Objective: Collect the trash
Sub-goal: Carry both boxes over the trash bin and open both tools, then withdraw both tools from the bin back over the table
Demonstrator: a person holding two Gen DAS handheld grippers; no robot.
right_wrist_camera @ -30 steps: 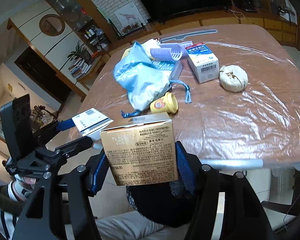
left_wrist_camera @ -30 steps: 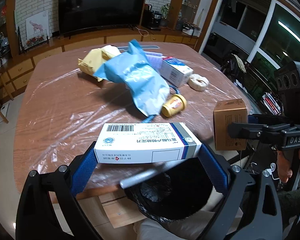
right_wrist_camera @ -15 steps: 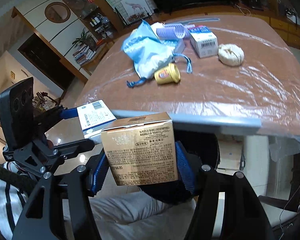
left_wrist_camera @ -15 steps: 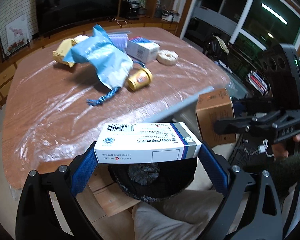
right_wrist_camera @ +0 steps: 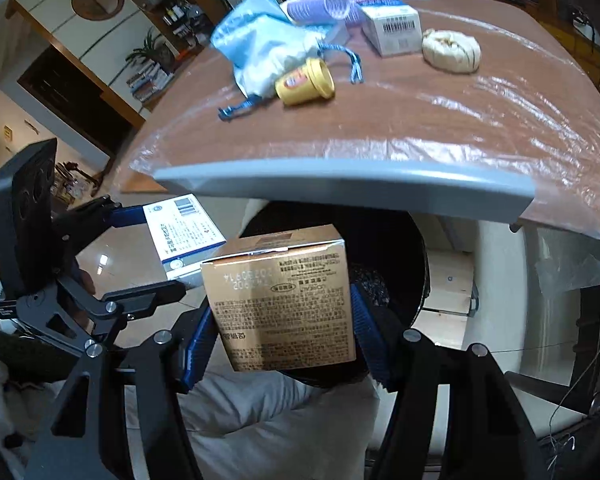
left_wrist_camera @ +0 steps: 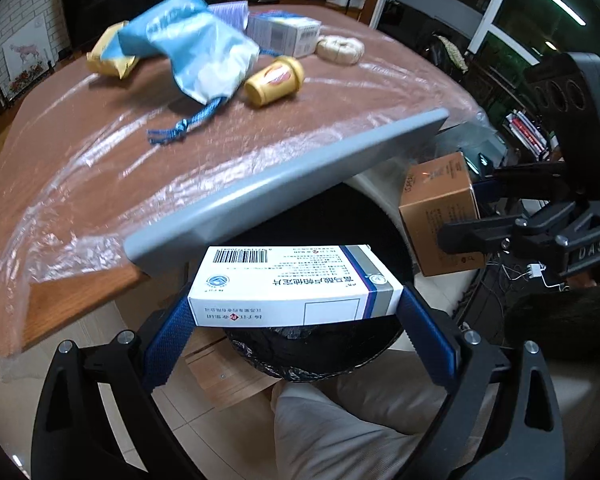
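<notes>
Both grippers have dropped below the table edge: the left gripper [left_wrist_camera: 296,312] pinches the white-and-blue medicine carton [left_wrist_camera: 296,280] over the black-lined bin [left_wrist_camera: 324,360], the right gripper [right_wrist_camera: 284,328], at three o'clock, clamps the brown cardboard box [right_wrist_camera: 284,300], probably ready to drop.

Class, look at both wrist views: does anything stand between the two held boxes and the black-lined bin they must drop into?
Nothing visible does. The white box in the left gripper and the brown box in the right gripper hang over the open bin; the grey table edge lies beyond them.
</notes>
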